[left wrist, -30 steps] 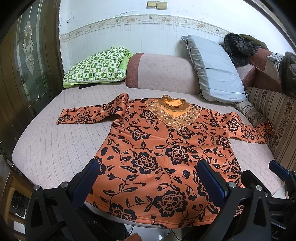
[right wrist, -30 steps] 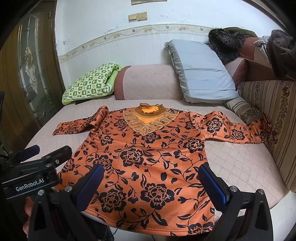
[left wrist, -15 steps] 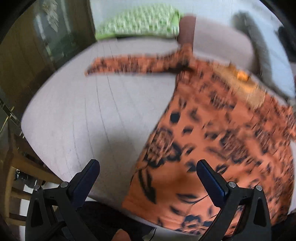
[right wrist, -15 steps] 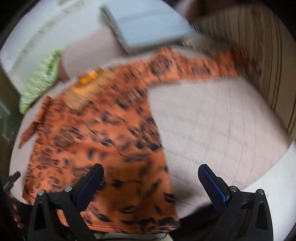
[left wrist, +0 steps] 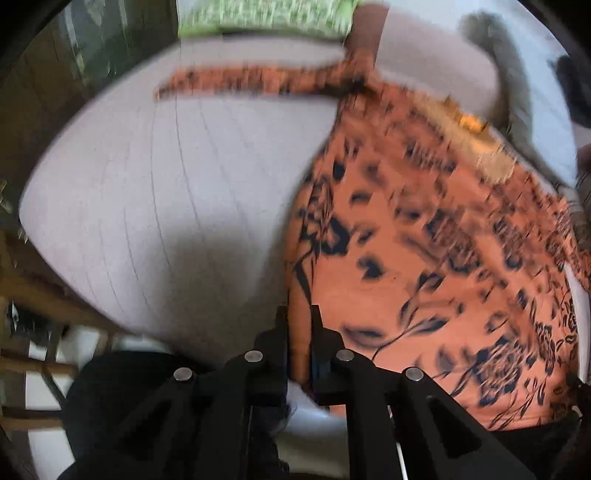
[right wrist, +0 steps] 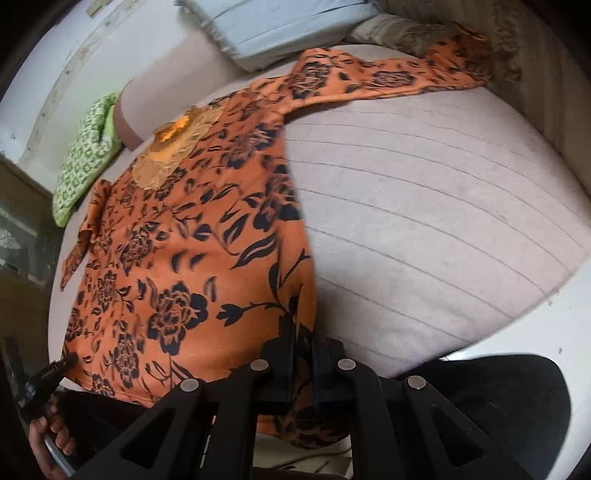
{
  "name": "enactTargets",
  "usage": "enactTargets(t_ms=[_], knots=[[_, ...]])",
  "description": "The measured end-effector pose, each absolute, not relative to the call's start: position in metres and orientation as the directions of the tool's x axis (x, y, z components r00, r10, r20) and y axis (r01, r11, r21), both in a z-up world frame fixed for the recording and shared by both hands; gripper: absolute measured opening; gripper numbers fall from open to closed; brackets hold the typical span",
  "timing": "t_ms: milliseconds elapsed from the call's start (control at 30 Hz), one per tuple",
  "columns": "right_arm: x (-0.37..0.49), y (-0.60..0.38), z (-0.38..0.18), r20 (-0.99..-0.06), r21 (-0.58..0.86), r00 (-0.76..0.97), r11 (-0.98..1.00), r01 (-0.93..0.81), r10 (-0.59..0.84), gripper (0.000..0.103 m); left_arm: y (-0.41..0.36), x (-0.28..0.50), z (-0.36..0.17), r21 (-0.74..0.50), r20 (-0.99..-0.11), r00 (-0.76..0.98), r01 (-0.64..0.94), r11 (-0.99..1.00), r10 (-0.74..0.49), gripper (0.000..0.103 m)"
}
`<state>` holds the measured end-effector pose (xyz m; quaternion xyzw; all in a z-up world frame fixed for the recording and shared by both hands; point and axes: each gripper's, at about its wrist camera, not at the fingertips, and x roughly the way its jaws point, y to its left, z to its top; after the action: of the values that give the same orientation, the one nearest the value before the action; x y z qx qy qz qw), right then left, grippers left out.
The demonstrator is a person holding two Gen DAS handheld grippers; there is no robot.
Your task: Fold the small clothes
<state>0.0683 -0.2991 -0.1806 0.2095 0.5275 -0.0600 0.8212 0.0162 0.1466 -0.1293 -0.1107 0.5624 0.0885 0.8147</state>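
Note:
An orange long-sleeved top with black flowers (left wrist: 424, 240) lies spread flat on a pale quilted bed (left wrist: 147, 192), collar toward the pillows. My left gripper (left wrist: 300, 332) is shut on the top's near left hem corner. In the right wrist view the top (right wrist: 192, 240) fills the left half, and my right gripper (right wrist: 303, 343) is shut on the near right hem corner. Both sleeves lie stretched out sideways. The left wrist view is blurred.
A green checked pillow (right wrist: 85, 162) and a grey pillow (right wrist: 280, 33) lie at the head of the bed. A striped sofa back (right wrist: 535, 55) runs along the right side. The bed's near edge (right wrist: 498, 332) drops off close to both grippers.
Both grippers swung outward and down to the top's near hem corners, left one left, right one right. Their jaws went from wide open to shut on the fabric.

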Motion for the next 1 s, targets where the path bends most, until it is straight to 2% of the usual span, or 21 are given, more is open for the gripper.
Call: enactTargets(t_ms=[67, 100, 133, 167, 200, 233, 267, 300, 367, 433, 500, 600, 700, 767, 800, 833, 867, 933, 1000], knots=[[0.069, -0.301, -0.188, -0.934, 0.224, 0.343, 0.913, 0.342, 0.101, 0.011, 0.147, 0.013, -0.131, -0.087, -0.943, 0.334, -0.28, 0.956, 0.012, 0.012], [0.066, -0.305, -0.186, -0.921, 0.267, 0.363, 0.904, 0.334, 0.138, 0.012, 0.145, 0.012, -0.123, -0.092, -0.933, 0.36, -0.277, 0.956, 0.015, 0.012], [0.063, -0.312, -0.179, -0.903, 0.302, 0.4, 0.89, 0.341, 0.153, 0.016, 0.142, 0.012, -0.112, -0.09, -0.916, 0.401, -0.267, 0.959, 0.026, 0.018], [0.061, -0.324, -0.167, -0.877, 0.331, 0.457, 0.872, 0.36, 0.145, 0.019, 0.136, 0.013, -0.098, -0.081, -0.893, 0.449, -0.248, 0.965, 0.04, 0.039], [0.063, -0.336, -0.155, -0.851, 0.353, 0.51, 0.856, 0.377, 0.126, 0.028, 0.127, 0.016, -0.084, -0.073, -0.864, 0.501, -0.222, 0.972, 0.049, 0.053], [0.066, -0.351, -0.142, -0.827, 0.363, 0.554, 0.844, 0.396, 0.096, 0.057, 0.119, 0.022, -0.072, -0.073, -0.832, 0.552, -0.197, 0.978, 0.049, 0.079], [0.071, -0.363, -0.134, -0.812, 0.363, 0.58, 0.837, 0.41, 0.068, 0.076, 0.106, 0.028, -0.061, -0.075, -0.786, 0.617, -0.162, 0.984, 0.042, 0.088], [0.085, -0.381, -0.122, -0.777, 0.364, 0.629, 0.829, 0.425, 0.018, 0.09, 0.099, 0.036, -0.058, -0.075, -0.757, 0.653, -0.128, 0.989, 0.027, 0.088], [0.11, -0.416, -0.112, -0.714, 0.409, 0.7, 0.807, 0.426, -0.007, 0.089, 0.076, 0.064, -0.058, -0.061, -0.738, 0.675, -0.032, 0.998, -0.024, 0.088], [0.146, -0.458, -0.121, -0.702, 0.43, 0.708, 0.749, 0.504, -0.074, 0.089, 0.053, 0.09, -0.066, -0.057, -0.732, 0.676, 0.058, 0.997, -0.082, 0.088], [0.184, -0.503, -0.139, -0.717, 0.417, 0.683, 0.696, 0.584, -0.143, 0.088, 0.032, 0.114, -0.079, -0.065, -0.727, 0.673, 0.13, 0.989, -0.136, 0.088], [0.23, -0.55, -0.164, -0.766, 0.325, 0.585, 0.626, 0.709, -0.266, 0.074, 0.011, 0.128, -0.093, -0.04, -0.735, 0.659, 0.189, 0.981, -0.158, 0.088], [0.255, -0.581, -0.181, -0.796, 0.29, 0.518, 0.553, 0.781, -0.314, 0.068, 0.003, 0.143, -0.105, -0.015, -0.73, 0.663, 0.225, 0.974, -0.164, 0.088], [0.273, -0.59, -0.191, -0.818, 0.245, 0.471, 0.541, 0.805, -0.33, 0.053, 0.005, 0.15, -0.112, -0.008, -0.729, 0.665, 0.232, 0.973, -0.165, 0.088], [0.283, -0.59, -0.191, -0.822, 0.207, 0.446, 0.545, 0.813, -0.354, 0.04, 0.007, 0.151, -0.117, -0.01, -0.731, 0.663, 0.23, 0.973, -0.164, 0.088], [0.291, -0.587, -0.188, -0.822, 0.214, 0.456, 0.557, 0.802, -0.341, 0.018, 0.011, 0.153, -0.123, -0.016, -0.735, 0.658, 0.222, 0.975, -0.162, 0.088], [0.295, -0.584, -0.183, -0.818, 0.226, 0.472, 0.571, 0.79, -0.329, 0.005, 0.017, 0.154, -0.127, -0.028, -0.742, 0.652, 0.202, 0.979, -0.156, 0.088], [0.311, -0.552, -0.145, -0.757, 0.233, 0.561, 0.664, 0.71, -0.335, 0.005, 0.031, 0.159, -0.13, -0.103, -0.756, 0.633, 0.139, 0.985, -0.169, 0.088], [0.327, -0.509, -0.105, -0.693, 0.247, 0.656, 0.756, 0.606, -0.299, 0.005, 0.05, 0.16, -0.124, -0.219, -0.732, 0.647, 0.076, 0.973, -0.215, 0.088]])
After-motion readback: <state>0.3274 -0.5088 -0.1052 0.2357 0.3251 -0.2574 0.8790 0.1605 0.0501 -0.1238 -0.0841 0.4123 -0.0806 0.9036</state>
